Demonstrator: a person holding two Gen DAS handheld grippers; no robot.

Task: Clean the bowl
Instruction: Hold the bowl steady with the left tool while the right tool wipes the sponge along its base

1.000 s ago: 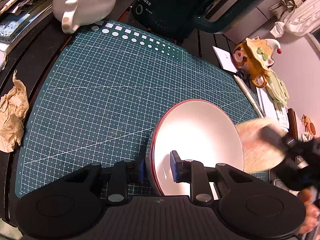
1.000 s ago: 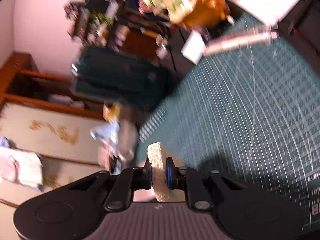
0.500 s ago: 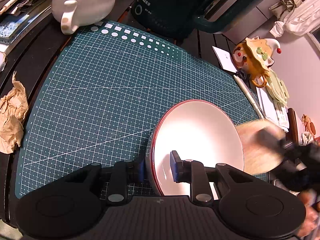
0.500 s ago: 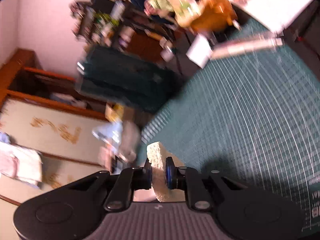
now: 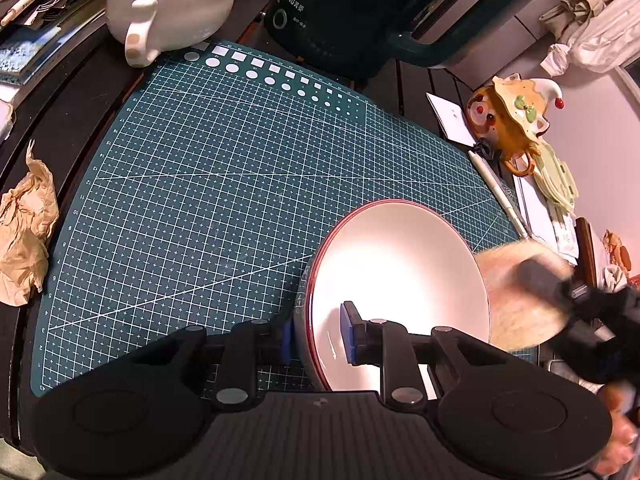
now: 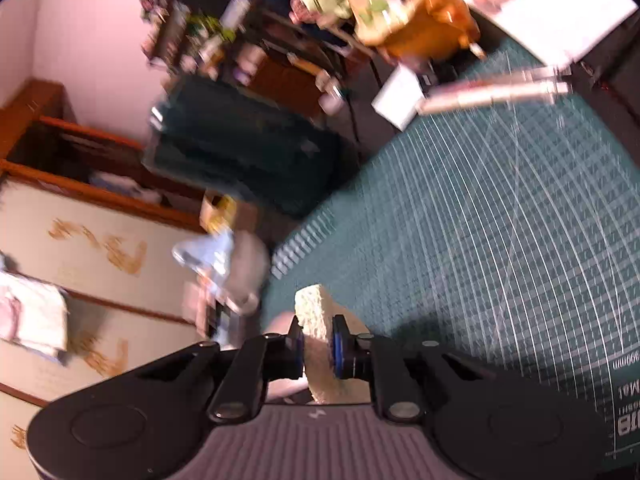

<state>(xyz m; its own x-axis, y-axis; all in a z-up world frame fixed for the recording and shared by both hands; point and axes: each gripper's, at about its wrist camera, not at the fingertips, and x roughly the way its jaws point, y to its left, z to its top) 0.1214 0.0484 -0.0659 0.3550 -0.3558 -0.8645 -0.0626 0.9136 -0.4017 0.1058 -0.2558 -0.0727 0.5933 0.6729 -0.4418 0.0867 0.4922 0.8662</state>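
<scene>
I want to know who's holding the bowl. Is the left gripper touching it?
Touching. In the left wrist view the left gripper is shut on the bowl: one pad presses outside its wall, the other inside, with the rim between them.

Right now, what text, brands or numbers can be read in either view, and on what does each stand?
"MELiNG", roughly, with small characters beside it too small to read: on the dark green kettle.
Ruler numbers along the edge of the cutting mat: too small to read reliably.
Large letters and "mm" at the mat's corner in the right wrist view: cut off and inverted, unreadable.
Small mark on the white card: too small to read.
</scene>
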